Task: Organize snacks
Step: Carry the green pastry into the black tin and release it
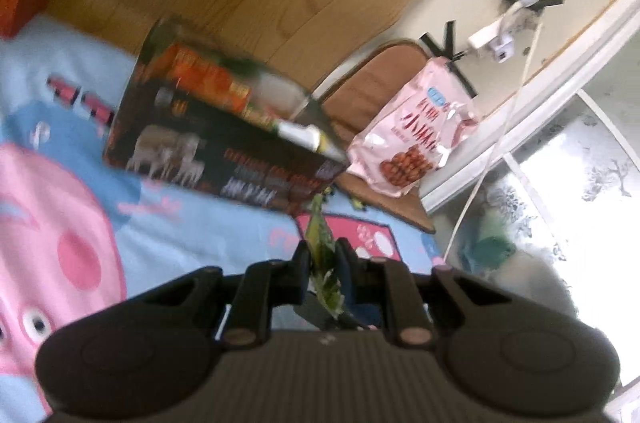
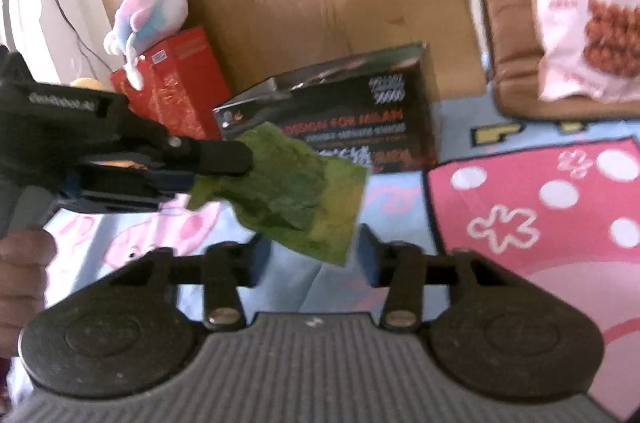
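The left gripper [image 1: 322, 255] pinches a flat green snack packet [image 2: 296, 191] in front of the dark cardboard box [image 2: 344, 119]; the right gripper [image 2: 310, 255] gapes beneath the packet, holding nothing.

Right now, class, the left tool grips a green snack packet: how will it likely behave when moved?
The green snack packet looks thin and crinkled, so probably floppy and light. Held by one edge in the left tool, it hangs unsupported and may swing. Its film surface could slip.

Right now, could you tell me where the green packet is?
The green packet is clamped in the left hand-held gripper, held above the cartoon blanket in front of the black box.
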